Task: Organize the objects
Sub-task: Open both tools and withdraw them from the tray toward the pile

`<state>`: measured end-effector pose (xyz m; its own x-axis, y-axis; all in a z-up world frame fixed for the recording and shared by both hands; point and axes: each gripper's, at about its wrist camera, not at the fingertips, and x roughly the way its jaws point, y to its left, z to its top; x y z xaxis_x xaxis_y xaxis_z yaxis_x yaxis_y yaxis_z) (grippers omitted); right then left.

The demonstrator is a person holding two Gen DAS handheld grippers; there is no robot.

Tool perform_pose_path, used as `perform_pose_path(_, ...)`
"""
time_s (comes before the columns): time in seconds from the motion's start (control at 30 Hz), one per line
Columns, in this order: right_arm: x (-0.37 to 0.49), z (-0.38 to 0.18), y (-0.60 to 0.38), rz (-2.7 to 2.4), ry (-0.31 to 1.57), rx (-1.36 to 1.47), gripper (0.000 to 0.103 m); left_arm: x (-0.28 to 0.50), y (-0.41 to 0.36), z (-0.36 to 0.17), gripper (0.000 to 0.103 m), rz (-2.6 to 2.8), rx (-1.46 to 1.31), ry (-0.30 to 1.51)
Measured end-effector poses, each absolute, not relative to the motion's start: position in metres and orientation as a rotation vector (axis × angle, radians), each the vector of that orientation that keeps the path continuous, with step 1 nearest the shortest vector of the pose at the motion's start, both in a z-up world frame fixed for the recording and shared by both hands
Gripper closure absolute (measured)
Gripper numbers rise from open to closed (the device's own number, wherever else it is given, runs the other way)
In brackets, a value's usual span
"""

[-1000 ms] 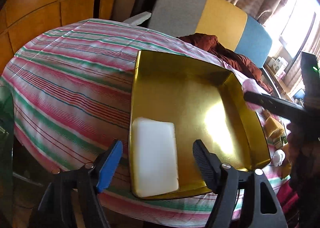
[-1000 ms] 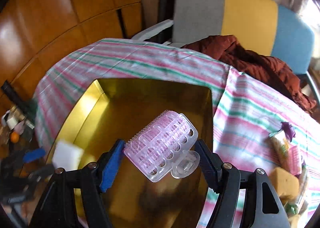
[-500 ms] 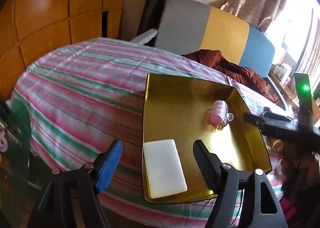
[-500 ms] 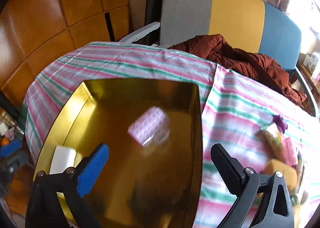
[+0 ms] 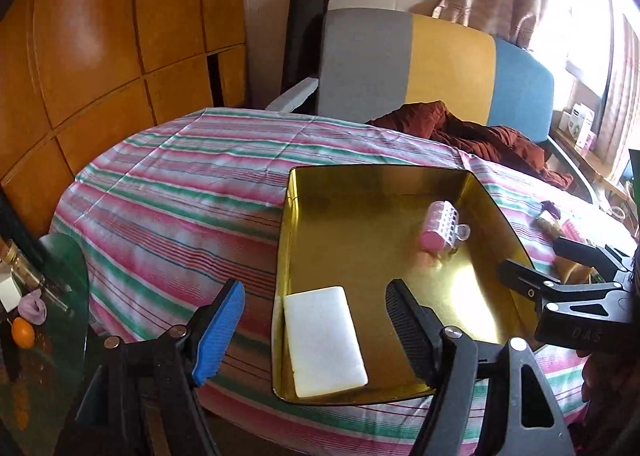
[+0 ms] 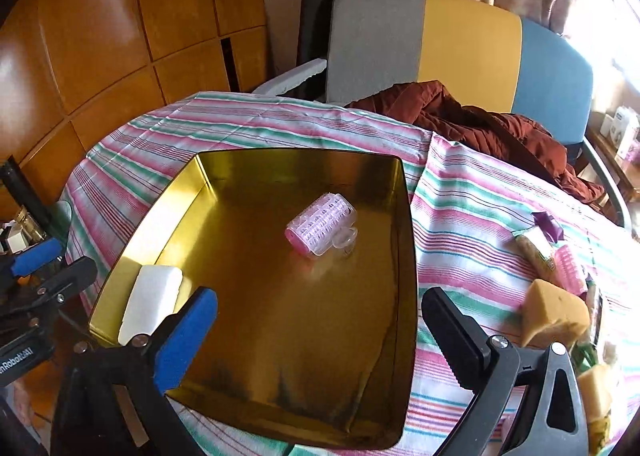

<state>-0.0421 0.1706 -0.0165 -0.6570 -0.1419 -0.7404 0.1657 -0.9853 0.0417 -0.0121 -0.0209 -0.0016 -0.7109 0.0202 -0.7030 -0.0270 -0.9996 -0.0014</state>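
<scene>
A gold tray (image 5: 376,184) (image 6: 406,216) rests on the striped tablecloth. A pink hair roller (image 5: 439,226) (image 6: 322,225) lies on its side inside the tray, towards the far right. A white soap-like block (image 5: 323,340) (image 6: 151,298) lies flat in the tray's near left corner. My left gripper (image 5: 310,326) is open, hovering above the near edge of the tray with nothing between its fingers. My right gripper (image 6: 318,332) is also open and empty, held above the tray's near right side; it shows at the right in the left wrist view (image 5: 532,268).
Yellow sponges (image 6: 554,314), a second pink roller (image 6: 568,268) and a wrapped packet (image 6: 534,246) lie on the cloth right of the tray. A brown garment (image 6: 480,128) is draped over a grey, yellow and blue chair (image 5: 440,60) behind. A cluttered glass side table (image 5: 36,320) stands at the left.
My right gripper opened and let the pink roller drop into the tray, then pulled back. The left gripper drew back and up from the white block.
</scene>
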Motion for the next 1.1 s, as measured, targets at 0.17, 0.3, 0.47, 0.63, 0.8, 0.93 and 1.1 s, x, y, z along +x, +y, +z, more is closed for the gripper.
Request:
perform_pose_path(0.17, -0.034, -0.01, 0.181, -2.74, 0.015, 1.196, 0.0, -0.007, -0.008, 0.003, 0.029, 2.882, -1.15, 0.07)
perform_pose_path(0.3, -0.03, -0.006, 0.192, -2.764, -0.004, 1.187, 0.0, -0.004, 0.002, 0.007, 0.029, 2.866, -1.127, 0.108)
perform_pose_path(0.47, -0.025, -0.002, 0.207, -2.795, -0.029, 1.183, 0.0, -0.002, 0.013, 0.009, 0.029, 2.838, -1.119, 0.132)
perform_pose_path(0.63, -0.023, 0.001, 0.227, -2.837, -0.049, 1.192, 0.0, -0.001, 0.025, 0.008, 0.029, 2.805, -1.119, 0.153)
perform_pose_path(0.8, -0.021, 0.005, 0.258, -2.893, -0.071, 1.202, 0.0, -0.001, 0.039, 0.007, 0.029, 2.76, -1.125, 0.188)
perform_pose_path(0.93, -0.021, 0.01, 0.294, -2.952, -0.113, 1.218, 0.0, -0.002, 0.051, 0.005, 0.029, 2.7, -1.129, 0.181)
perform_pose_path(1.1, -0.022, 0.017, 0.353, -3.047, -0.194, 1.252, 0.0, -0.006, 0.065, -0.001, 0.029, 2.612, -1.161, 0.147)
